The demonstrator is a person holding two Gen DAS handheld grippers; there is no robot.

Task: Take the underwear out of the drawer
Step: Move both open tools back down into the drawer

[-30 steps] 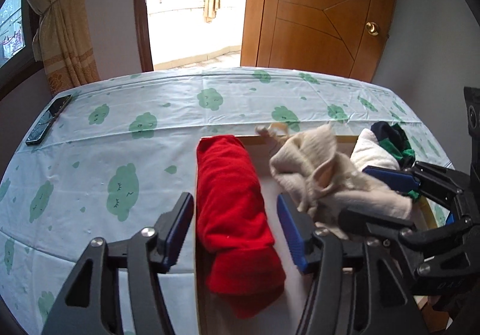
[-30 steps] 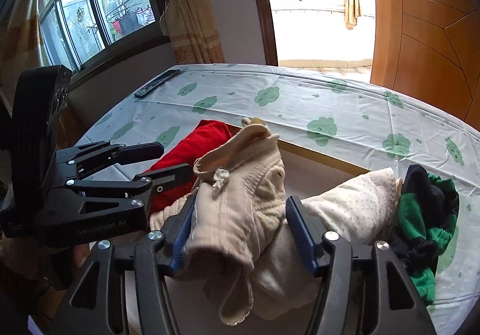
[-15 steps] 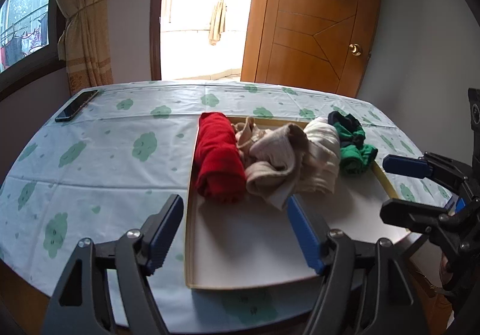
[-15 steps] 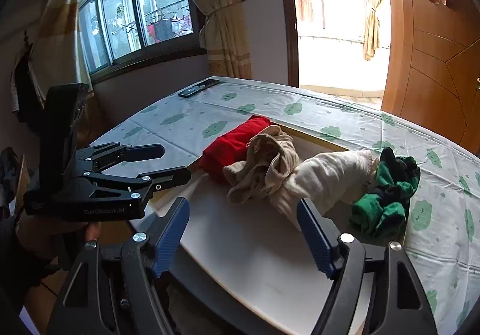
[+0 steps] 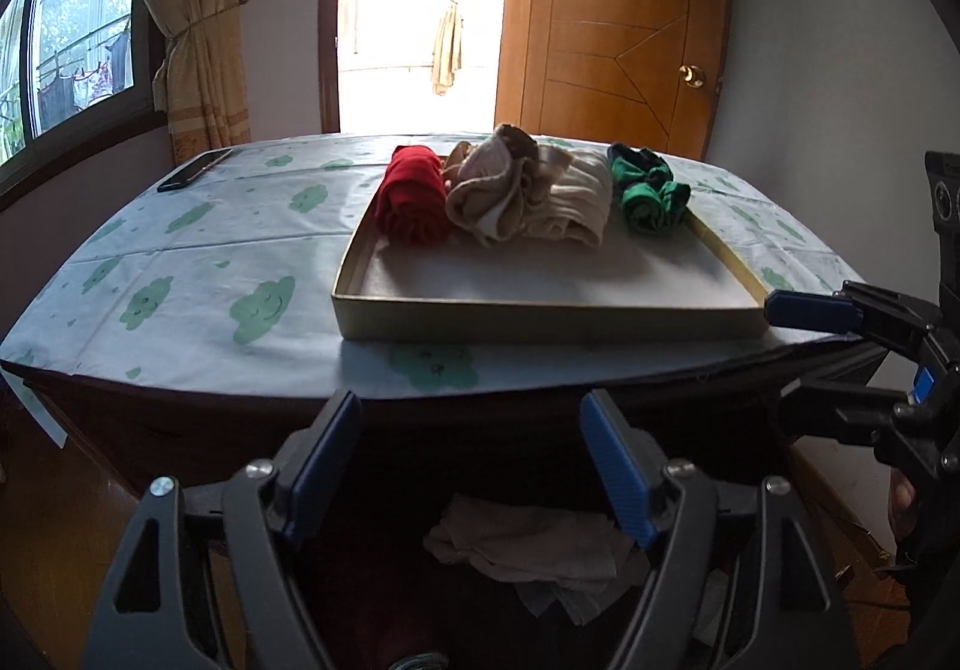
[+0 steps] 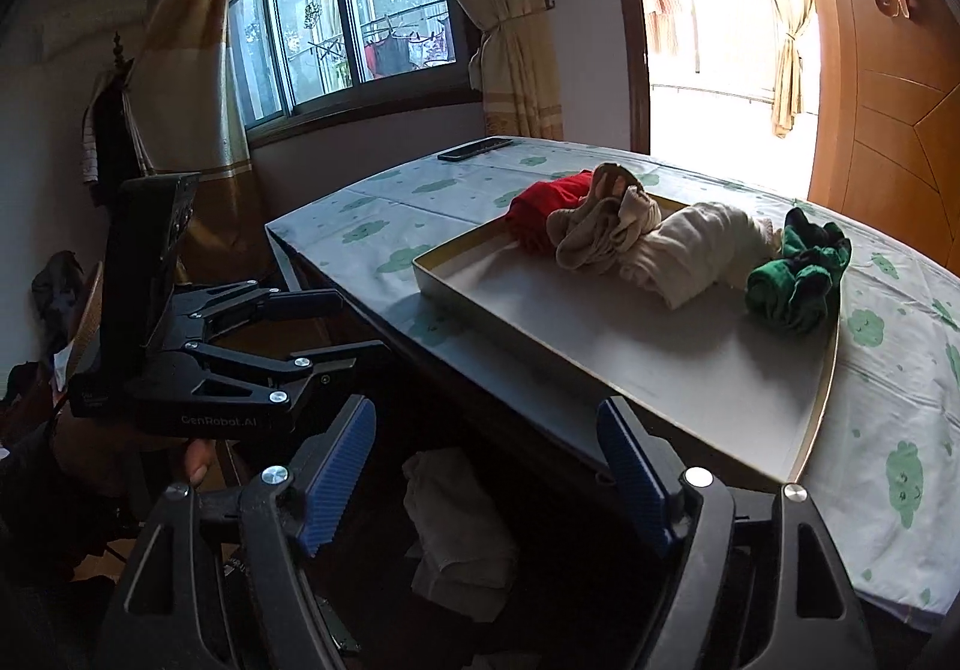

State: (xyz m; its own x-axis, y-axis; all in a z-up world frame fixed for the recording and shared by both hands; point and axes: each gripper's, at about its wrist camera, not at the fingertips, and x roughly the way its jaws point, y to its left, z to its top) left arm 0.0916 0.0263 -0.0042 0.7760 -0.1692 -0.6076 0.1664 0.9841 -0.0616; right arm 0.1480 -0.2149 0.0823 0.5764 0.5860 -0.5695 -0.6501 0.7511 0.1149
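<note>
My left gripper [image 5: 469, 412] hangs below the table's front edge over a dark open drawer [image 5: 384, 586]. Its jaws are opening with nothing between them. A crumpled beige underwear [image 5: 528, 544] lies in the drawer just beyond the fingers. My right gripper [image 6: 485, 418] is open and empty above the same beige underwear [image 6: 462, 532]. Each gripper shows in the other's view: the right gripper [image 5: 786, 352] at the side, the left gripper [image 6: 360, 325] held by a hand. On the table, a tray [image 5: 540, 319] holds red [image 5: 411, 196], beige [image 5: 492, 190], cream [image 5: 576, 202] and green [image 5: 651, 196] rolled garments.
The table wears a pale cloth with green cloud prints [image 5: 258, 304]. A black phone [image 5: 195, 169] lies at its far left corner. A wooden door [image 5: 618, 39], a bright doorway and curtained windows stand behind. The tray [image 6: 480, 310] sits near the table's front edge.
Both grippers have pulled back from the tray to below the table's front edge, and their jaws have widened. The beige garment once between the right fingers now lies on the tray.
</note>
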